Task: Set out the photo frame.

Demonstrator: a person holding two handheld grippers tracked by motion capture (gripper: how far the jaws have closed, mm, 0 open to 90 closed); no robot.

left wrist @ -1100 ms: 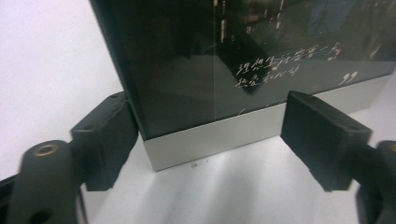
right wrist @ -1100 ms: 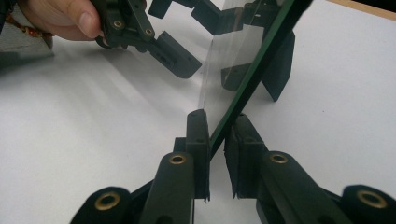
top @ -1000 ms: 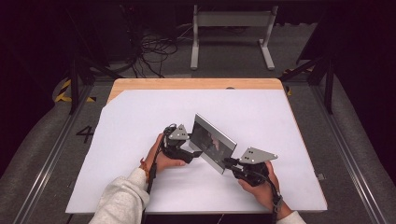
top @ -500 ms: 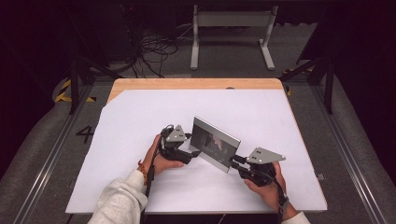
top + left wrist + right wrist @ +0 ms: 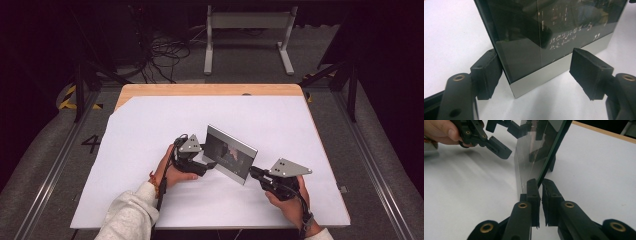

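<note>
My right claw (image 5: 540,192) has just been closing and pinches the picture frame's (image 5: 231,154) edge; left claw (image 5: 536,75) gapes around its corner. Next, steady it upright.

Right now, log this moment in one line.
frame: upright on table | right tongs: shut on frame edge, just closing | left tongs: open around its corner

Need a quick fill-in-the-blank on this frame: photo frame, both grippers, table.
1. The right gripper has its jaws closed on the ____ of the photo frame.
2. The left gripper has its jaws ____, one each side of the frame's corner.
3. The frame stands ____ on the white table.
4. Each gripper is held in a person's ____.

Missing words: edge; open; upright; hand
</note>
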